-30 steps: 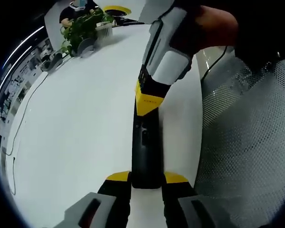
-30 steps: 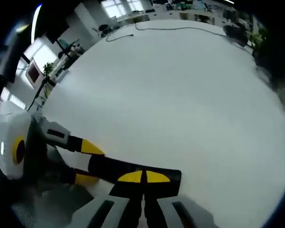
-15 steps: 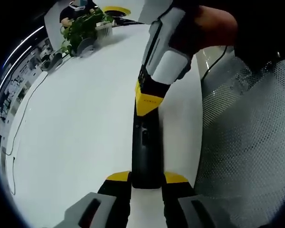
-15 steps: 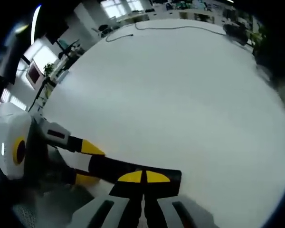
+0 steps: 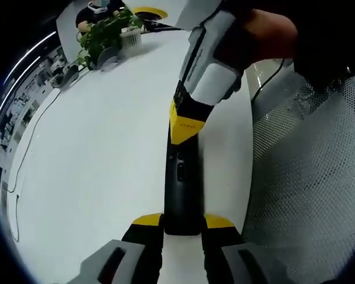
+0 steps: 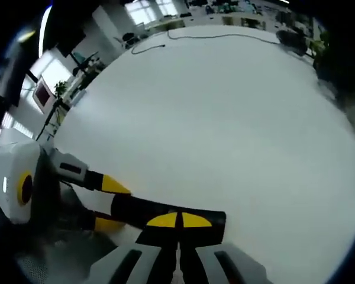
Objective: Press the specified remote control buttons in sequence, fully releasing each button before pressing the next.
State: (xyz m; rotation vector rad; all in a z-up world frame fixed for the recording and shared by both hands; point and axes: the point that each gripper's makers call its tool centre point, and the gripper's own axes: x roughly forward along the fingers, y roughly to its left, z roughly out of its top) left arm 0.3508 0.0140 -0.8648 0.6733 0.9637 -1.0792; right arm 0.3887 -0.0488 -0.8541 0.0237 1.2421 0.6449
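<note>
White table (image 5: 94,154) bears black remote control (image 5: 181,189), no legible labels.

**Remote lengthwise on the table, a gripper at each end**

In the left gripper view, the long black slab-shaped remote control (image 5: 180,189) lies on the broad white table (image 5: 100,165), running from lower centre up toward the middle of the frame. The left gripper (image 5: 183,222) closes on its near end at the bottom, one jaw on either side. The right gripper (image 5: 186,121) comes down from the upper right, its tips touching the remote's far end. A leafy green potted plant (image 5: 106,35) stands at the upper left, on the table's far edge. A perforated grey mesh panel (image 5: 310,177) lies along the right, beside the table.

In the right gripper view, the remote control (image 6: 165,214) lies across the lower left, under the right gripper (image 6: 178,222), whose jaws meet at bottom centre. The left gripper (image 6: 100,201) reaches in from the left edge. A thin dark cable (image 6: 213,35) lies across the table (image 6: 225,130) at the top.
</note>
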